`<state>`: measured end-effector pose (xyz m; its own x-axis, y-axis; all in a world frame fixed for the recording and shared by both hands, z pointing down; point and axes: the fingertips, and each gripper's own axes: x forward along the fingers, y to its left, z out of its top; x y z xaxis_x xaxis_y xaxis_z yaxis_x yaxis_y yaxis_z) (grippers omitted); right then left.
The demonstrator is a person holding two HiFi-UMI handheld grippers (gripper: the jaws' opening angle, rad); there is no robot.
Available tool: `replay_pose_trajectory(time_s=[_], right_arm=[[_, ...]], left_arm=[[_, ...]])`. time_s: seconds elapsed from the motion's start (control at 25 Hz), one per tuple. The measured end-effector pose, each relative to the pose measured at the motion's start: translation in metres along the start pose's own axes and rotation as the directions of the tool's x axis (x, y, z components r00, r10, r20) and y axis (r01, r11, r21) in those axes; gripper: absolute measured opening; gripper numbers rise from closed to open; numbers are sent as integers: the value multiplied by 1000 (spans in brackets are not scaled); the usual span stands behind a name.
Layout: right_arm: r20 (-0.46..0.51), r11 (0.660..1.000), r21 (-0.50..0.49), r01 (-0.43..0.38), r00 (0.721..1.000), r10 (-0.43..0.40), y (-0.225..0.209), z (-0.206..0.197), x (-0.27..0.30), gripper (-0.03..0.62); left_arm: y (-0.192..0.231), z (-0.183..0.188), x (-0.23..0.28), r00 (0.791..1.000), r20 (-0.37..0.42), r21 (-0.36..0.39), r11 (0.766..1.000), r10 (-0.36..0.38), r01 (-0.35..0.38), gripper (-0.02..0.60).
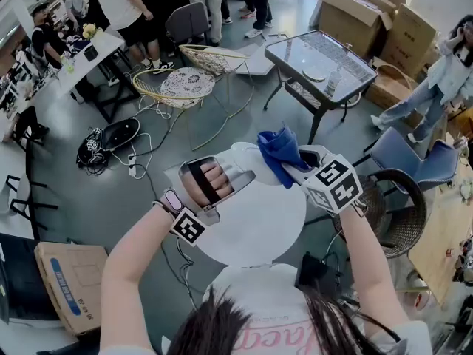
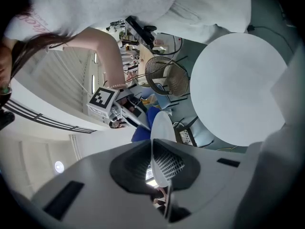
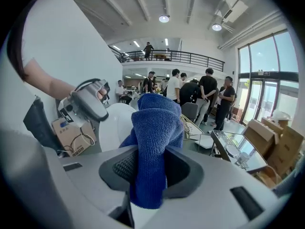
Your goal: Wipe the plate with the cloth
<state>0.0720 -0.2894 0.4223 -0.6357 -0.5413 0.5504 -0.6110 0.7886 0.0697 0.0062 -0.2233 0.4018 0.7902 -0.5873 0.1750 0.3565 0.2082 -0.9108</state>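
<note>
The left gripper (image 2: 159, 168), low in the centre of its own view, is clamped on the rim of the white plate (image 2: 162, 128), seen edge-on. The right gripper (image 3: 150, 171) pinches the blue cloth (image 3: 157, 123), just beside the plate at mid-frame in the head view, above a round white table (image 1: 259, 231).

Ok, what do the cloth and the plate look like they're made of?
The cloth looks like a blue microfibre-type textile: matte, with a fine looped pile and soft folds. The plate is plain white, smooth and rigid, with a thin rim. It could be glazed ceramic or melamine; I cannot tell which.
</note>
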Motion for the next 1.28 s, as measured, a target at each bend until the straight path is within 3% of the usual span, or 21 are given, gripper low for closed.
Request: replay_pose_trajectory(time_s=[0.36,0.48,0.6,0.68,0.76,0.8,0.84,0.92,1.0,1.08,1.12,1.2,1.28], right_arm=[[-51,986,112,121,992,-116,-24,-58,-9,133],[-56,972,137,189,981,-183,-33,-68,-20,133],[-29,959,150,240,971,-239,-39,-66,-37,133],[13,953,165,254,966,-259,-38,-57,-49,133],[66,948,187,256,960,-273,-33,-45,-59,133],[97,947,203,250,957,-274,-30,-38,-63,133],[128,946,220,238,954,-270,-26,-31,-67,133],[187,946,252,205,949,-255,-18,-17,-73,133],[238,948,267,175,941,-240,-10,-3,-77,133],[286,955,260,145,933,-220,1,10,-78,133],[309,959,250,131,928,-207,7,16,-78,133],[349,967,232,105,919,-183,20,26,-77,133],[381,971,225,84,909,-167,31,33,-77,133]], left_arm=[[6,1,0,1000,-4,-66,997,30,-30,21],[9,-7,-4,998,-47,-142,988,48,-54,21],[17,-22,-9,991,-114,-319,942,69,-102,20],[24,-31,-14,983,-164,-457,877,82,-150,20],[27,-41,-21,972,-215,-598,775,90,-204,20],[27,-45,-24,967,-239,-669,706,90,-232,20],[26,-50,-27,961,-262,-737,624,88,-258,20],[24,-59,-31,952,-297,-849,435,75,-299,20],[21,-64,-32,950,-308,-917,249,59,-313,18],[21,-66,-34,954,-294,-950,96,60,-299,17],[21,-66,-35,955,-287,-958,8,69,-288,18],[18,-65,-39,953,-288,-945,-190,89,-268,17],[11,-62,-44,956,-282,-910,-338,80,-240,17]])
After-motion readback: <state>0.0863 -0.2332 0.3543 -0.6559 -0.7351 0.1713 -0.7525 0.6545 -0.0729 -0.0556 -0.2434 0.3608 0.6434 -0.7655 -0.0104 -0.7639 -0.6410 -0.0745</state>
